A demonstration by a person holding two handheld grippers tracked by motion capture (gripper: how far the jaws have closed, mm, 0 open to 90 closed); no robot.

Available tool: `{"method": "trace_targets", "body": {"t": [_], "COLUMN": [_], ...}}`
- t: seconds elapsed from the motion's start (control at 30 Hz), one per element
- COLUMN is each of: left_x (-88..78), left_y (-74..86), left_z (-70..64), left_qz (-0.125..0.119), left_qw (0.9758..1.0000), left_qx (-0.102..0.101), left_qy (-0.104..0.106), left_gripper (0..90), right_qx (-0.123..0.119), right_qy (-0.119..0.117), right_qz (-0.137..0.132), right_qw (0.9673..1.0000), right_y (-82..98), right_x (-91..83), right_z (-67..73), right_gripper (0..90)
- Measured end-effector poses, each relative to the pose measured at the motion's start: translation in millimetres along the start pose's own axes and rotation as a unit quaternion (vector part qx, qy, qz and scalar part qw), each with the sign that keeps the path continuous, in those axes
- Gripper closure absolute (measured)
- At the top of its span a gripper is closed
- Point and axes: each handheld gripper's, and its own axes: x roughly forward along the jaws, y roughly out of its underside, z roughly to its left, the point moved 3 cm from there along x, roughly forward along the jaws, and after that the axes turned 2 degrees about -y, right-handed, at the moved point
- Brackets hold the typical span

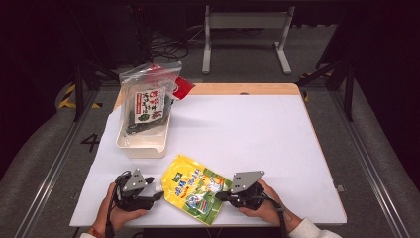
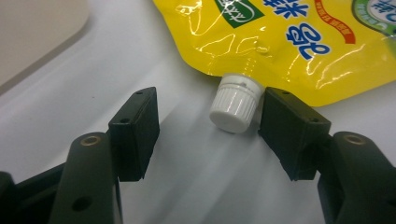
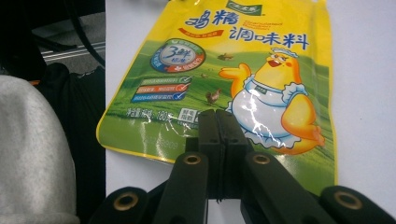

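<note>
Jaws of the left gripper [image 2: 205, 128] stand apart around the white screw cap [image 2: 235, 103] of a yellow pouch [image 2: 289, 42]: the right-hand jaw in the left gripper view is touching or almost touching the cap's side, the other is well clear, with bare worktop between. The cap lies on its side, pointing toward the near left.

Jaws of the right gripper [image 3: 218, 122] are pressed flat together, with nothing visible between them; they lie over the green lower part of the pouch [image 3: 210, 70], below the printed chicken. Whether they touch the foil I cannot tell.

From above, the pouch [image 1: 195, 188] lies flat and slanted at the near middle of the white worktop [image 1: 247, 134], its lowest corner close to the near edge. The left gripper [image 1: 156, 195] sits at its left, the right gripper [image 1: 223, 195] at its right edge, each held in 1 hand; both hands lie just inside the near edge.

Farther left, a white bin [image 1: 143, 144] stands near the left edge, holding a clear bag [image 1: 148, 99] of packets that leans up over its far rim. The bin's near wall is close to the left gripper.

Open room: the whole right half and the far middle of the worktop are bare, out to the wooden strip [image 1: 237, 89] along the far edge.
</note>
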Motion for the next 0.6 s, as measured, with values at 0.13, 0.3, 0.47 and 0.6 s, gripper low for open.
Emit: {"method": "trace_targets", "body": {"t": [0.13, 0.3, 0.47, 0.6], "left_x": [7.7, 18.3, 10.9, 4.3], "left_y": [-6.2, -15.8, -11.4, -6.5], "left_z": [5.6, 13.1, 14.1, 6.7], "left_qz": [-0.006, -0.004, -0.014, -0.019], "left_qw": [0.9995, 0.9971, 0.9949, 0.9923], "left_qx": [-0.023, -0.056, -0.1, -0.116], "left_qy": [-0.023, -0.051, -0.004, 0.04], "left_gripper": [36.0, 31.8, 31.0, 32.6], "right_qx": [0.006, 0.001, -0.007, -0.017], "right_qy": [-0.008, -0.008, -0.002, 0.001], "right_qz": [-0.004, 0.001, 0.012, 0.024], "right_qw": [0.9999, 1.0, 0.9999, 0.9996], "right_y": [0.7, 1.1, 3.2, 6.4], "right_x": [1.6, 4.2, 4.9, 6.0], "right_z": [1.2, 3.6, 5.0, 7.1], "right_gripper": [90.0, 90.0, 90.0, 90.0]}}
